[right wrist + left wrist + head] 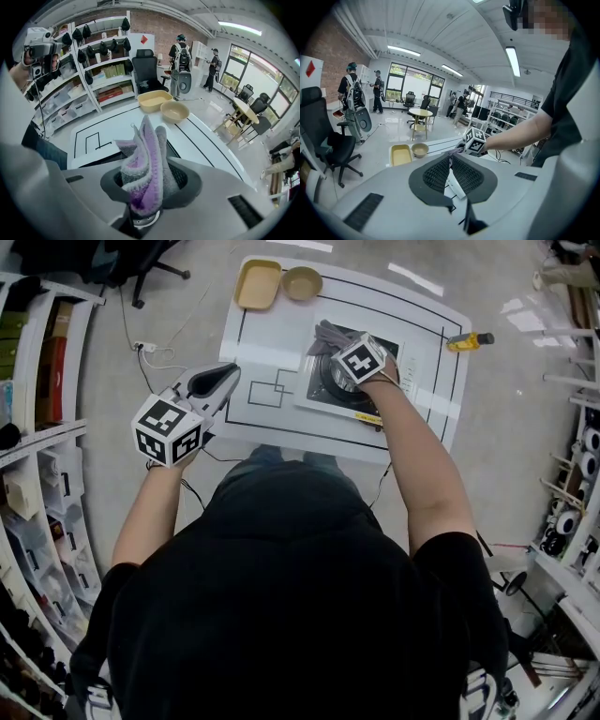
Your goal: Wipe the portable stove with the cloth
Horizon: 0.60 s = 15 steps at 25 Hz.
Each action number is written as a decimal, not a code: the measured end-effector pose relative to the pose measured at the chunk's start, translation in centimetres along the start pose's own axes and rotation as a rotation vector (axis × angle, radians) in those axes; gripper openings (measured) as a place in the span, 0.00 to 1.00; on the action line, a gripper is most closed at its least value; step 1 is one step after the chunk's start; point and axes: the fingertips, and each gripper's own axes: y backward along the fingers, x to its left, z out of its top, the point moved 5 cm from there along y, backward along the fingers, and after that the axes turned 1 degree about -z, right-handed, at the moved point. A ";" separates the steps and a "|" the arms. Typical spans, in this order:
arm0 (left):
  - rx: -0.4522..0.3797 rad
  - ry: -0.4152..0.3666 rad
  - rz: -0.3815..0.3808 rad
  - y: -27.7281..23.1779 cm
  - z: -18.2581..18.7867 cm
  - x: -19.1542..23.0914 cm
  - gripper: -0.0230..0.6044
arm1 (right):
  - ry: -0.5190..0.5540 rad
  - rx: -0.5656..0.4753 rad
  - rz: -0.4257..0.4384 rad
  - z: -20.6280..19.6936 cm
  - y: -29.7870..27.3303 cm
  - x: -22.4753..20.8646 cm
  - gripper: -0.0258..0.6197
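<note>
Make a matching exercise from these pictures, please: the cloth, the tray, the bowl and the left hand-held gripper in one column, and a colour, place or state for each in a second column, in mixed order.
1. cloth
2. tray
3. bowl
4. left hand-held gripper

A. jaws together, empty, by the left edge of the table
B. beige, round, at the table's far edge
C. purple and grey, clamped in the right hand-held gripper
D. yellow, rectangular, at the table's far left corner

Pairs: 1-C, 2-D, 3-B, 4-A.

cloth [143, 164] purple-grey stripes | tray [258, 284] yellow | bowl [302, 282] tan | table [272, 334] white, black lines | floor [506, 427] grey
</note>
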 end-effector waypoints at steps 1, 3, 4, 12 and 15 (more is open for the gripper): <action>0.000 0.002 0.001 -0.1 0.0 0.0 0.10 | -0.007 -0.003 -0.005 -0.1 0.0 -0.4 0.25; 0.001 0.004 0.001 -0.4 0.0 -0.1 0.10 | -0.024 -0.010 -0.013 -0.3 0.0 -1.3 0.25; 0.001 0.005 0.000 -0.5 0.0 -0.2 0.10 | -0.033 -0.011 -0.015 -0.5 0.0 -1.7 0.25; 0.011 0.005 -0.018 -2.1 0.3 -1.0 0.10 | -0.126 -0.007 -0.052 -3.6 1.0 -5.2 0.25; 0.014 0.003 -0.029 -2.7 0.5 -1.2 0.10 | -0.159 0.016 -0.051 -5.4 1.5 -6.0 0.25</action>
